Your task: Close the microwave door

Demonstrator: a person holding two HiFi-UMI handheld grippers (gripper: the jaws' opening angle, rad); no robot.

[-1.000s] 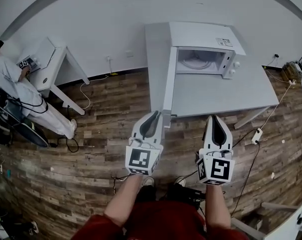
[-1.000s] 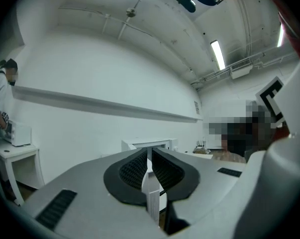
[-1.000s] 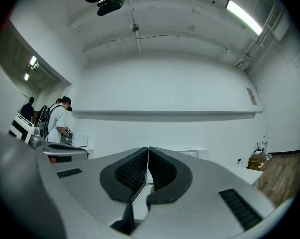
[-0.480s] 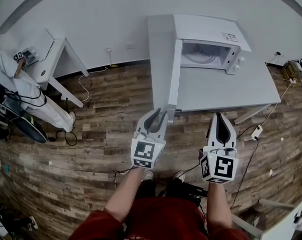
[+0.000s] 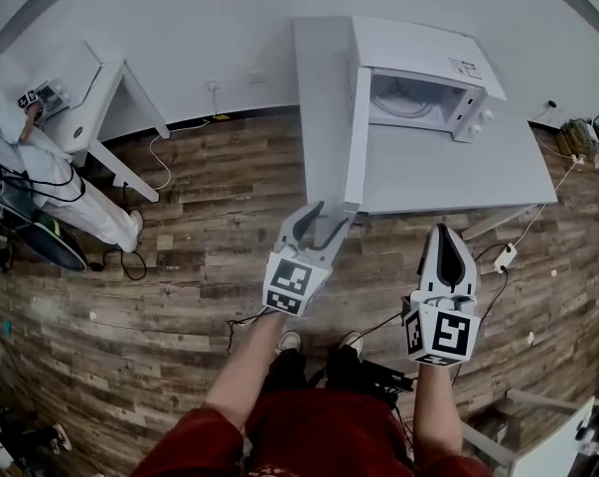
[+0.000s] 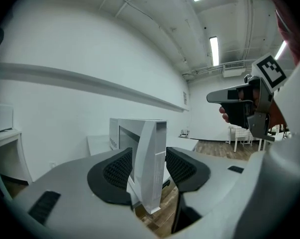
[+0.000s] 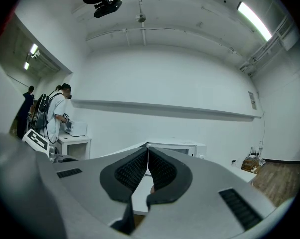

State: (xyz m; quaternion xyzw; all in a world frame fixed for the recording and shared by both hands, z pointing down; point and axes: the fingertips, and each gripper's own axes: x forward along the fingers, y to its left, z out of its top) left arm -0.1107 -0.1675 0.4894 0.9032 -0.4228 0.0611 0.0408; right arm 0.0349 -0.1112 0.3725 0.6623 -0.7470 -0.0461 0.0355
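The microwave door [image 5: 356,137] stood swung wide open, hinged at the left side of the microwave [image 5: 428,78], which sat at the far side of the white table [image 5: 448,172]. The door's free edge reached about to the table's near edge.

The left gripper [image 5: 331,217] had just been opening its jaws. They stood spread with that free edge between them, and the pads did not appear to press on it. The right gripper [image 5: 444,237] hung to the right, on the near side of the table, its jaws together on nothing.

With so loose a straddle, a sideways push could let the edge slip out of the jaws. A hard shove might slam the door or shift the microwave.

The door stood upright on edge. Its long axis ran far to near from the hinge, its free end pointing at the person and its inner face turned right.
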